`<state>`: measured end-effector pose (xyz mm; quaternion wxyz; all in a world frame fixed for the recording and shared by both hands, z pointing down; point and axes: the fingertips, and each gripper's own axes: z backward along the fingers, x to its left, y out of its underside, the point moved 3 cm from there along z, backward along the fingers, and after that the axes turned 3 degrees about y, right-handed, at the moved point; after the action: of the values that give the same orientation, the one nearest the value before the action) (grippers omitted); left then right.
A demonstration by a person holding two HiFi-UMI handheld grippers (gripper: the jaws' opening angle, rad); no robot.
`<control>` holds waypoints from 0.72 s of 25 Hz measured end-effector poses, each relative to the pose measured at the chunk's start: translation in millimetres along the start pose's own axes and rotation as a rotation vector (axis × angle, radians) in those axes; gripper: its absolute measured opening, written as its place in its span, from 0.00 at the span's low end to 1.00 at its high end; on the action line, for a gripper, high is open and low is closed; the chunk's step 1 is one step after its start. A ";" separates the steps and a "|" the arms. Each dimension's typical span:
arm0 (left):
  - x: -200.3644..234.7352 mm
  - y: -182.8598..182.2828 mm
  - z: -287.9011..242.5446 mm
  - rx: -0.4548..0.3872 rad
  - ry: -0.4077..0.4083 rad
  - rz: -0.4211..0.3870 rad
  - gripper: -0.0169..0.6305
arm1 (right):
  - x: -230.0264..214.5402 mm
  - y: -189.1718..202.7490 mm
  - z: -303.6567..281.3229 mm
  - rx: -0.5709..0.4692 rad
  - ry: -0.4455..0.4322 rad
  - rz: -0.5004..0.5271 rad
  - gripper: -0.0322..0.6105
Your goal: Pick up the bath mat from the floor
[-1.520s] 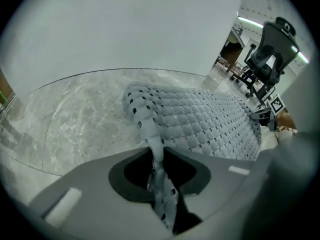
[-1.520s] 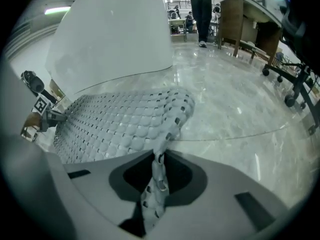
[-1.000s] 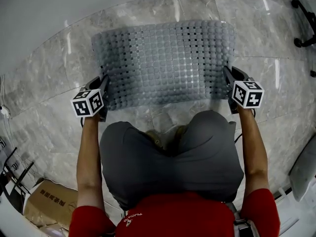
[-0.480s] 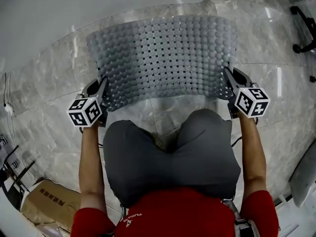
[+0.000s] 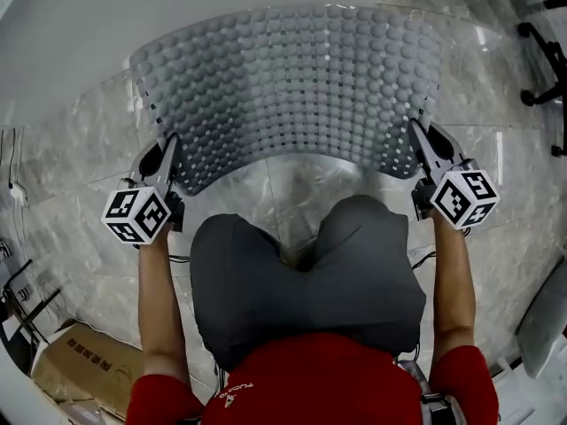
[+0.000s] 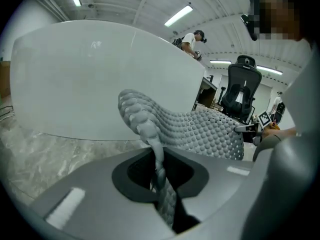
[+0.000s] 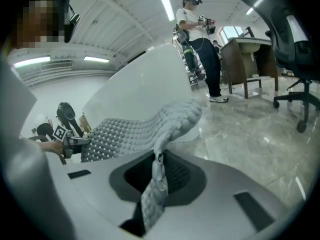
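The grey studded bath mat hangs stretched between my two grippers, lifted off the marble floor and curving away from me. My left gripper is shut on the mat's left near corner; in the left gripper view the mat's edge runs down between the closed jaws. My right gripper is shut on the right near corner, and the right gripper view shows the mat edge pinched in the jaws, with the mat sagging towards the other gripper.
A white bathtub stands just beyond the mat. Grey marble floor lies below. A cardboard box sits at the lower left, an office chair base at the right. Another person stands by a desk in the background.
Both grippers have risen and spread slightly, lifting the mat higher and towards the tub; the mat now shows its studded underside and arches more.
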<state>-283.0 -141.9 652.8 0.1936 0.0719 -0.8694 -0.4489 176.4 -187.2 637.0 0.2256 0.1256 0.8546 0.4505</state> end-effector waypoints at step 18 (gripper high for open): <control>-47.2 -114.1 57.8 -0.198 -0.027 -0.131 0.09 | 20.9 -106.9 47.3 -0.186 -0.065 0.091 0.12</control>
<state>-268.6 -151.2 517.5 0.1581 0.1028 -0.8168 -0.5452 180.6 -204.9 519.6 0.2432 0.1573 0.7946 0.5335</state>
